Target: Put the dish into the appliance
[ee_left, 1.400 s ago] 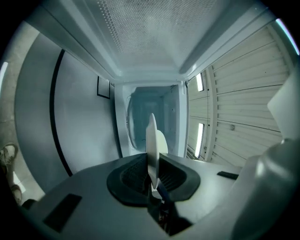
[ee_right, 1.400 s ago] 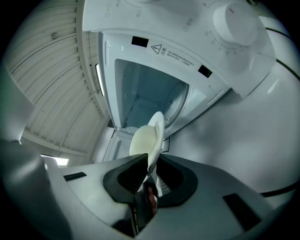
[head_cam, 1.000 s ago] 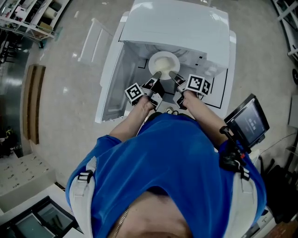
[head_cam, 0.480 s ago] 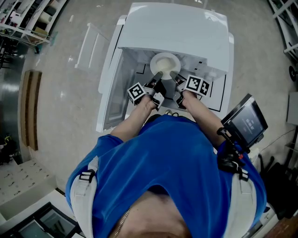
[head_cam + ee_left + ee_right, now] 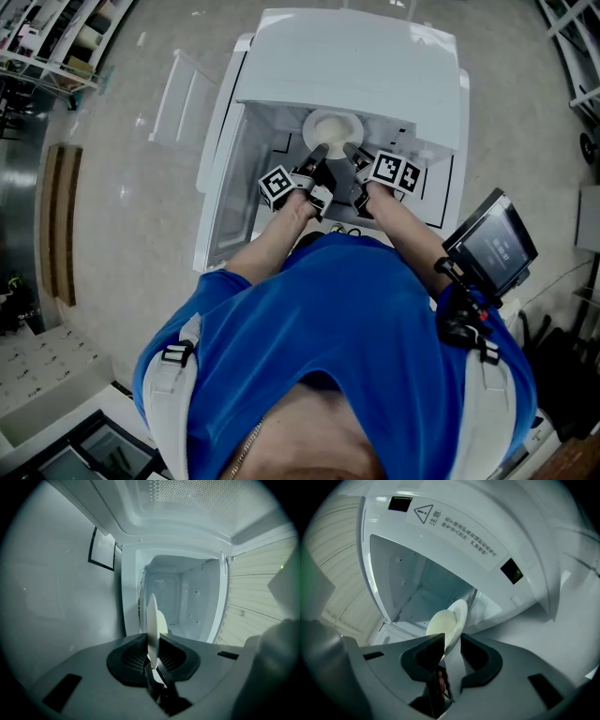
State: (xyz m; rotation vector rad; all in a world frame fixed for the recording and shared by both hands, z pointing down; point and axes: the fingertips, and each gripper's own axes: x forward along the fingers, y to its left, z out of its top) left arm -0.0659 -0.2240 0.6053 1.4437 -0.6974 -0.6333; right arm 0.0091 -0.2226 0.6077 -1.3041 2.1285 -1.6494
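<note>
A white dish (image 5: 334,127) hangs at the mouth of the white appliance (image 5: 356,47), whose cavity stands open toward me. My left gripper (image 5: 318,152) is shut on the dish's near left rim and my right gripper (image 5: 350,151) on its near right rim. In the left gripper view the dish (image 5: 152,616) stands edge-on between the jaws of the left gripper (image 5: 153,657), with the empty cavity (image 5: 187,597) straight ahead. The right gripper view shows the dish (image 5: 449,624) tilted in the right gripper (image 5: 451,649), in front of the cavity (image 5: 417,588).
The appliance's open door (image 5: 228,178) swings out at the left. A dark screen (image 5: 492,246) sits at my right side. A white panel (image 5: 178,86) and a wooden board (image 5: 61,220) lie on the floor at the left. Shelves (image 5: 56,33) stand at the far left.
Both grippers have carried the dish a little forward and down toward the appliance's opening. Both grips are unchanged.
</note>
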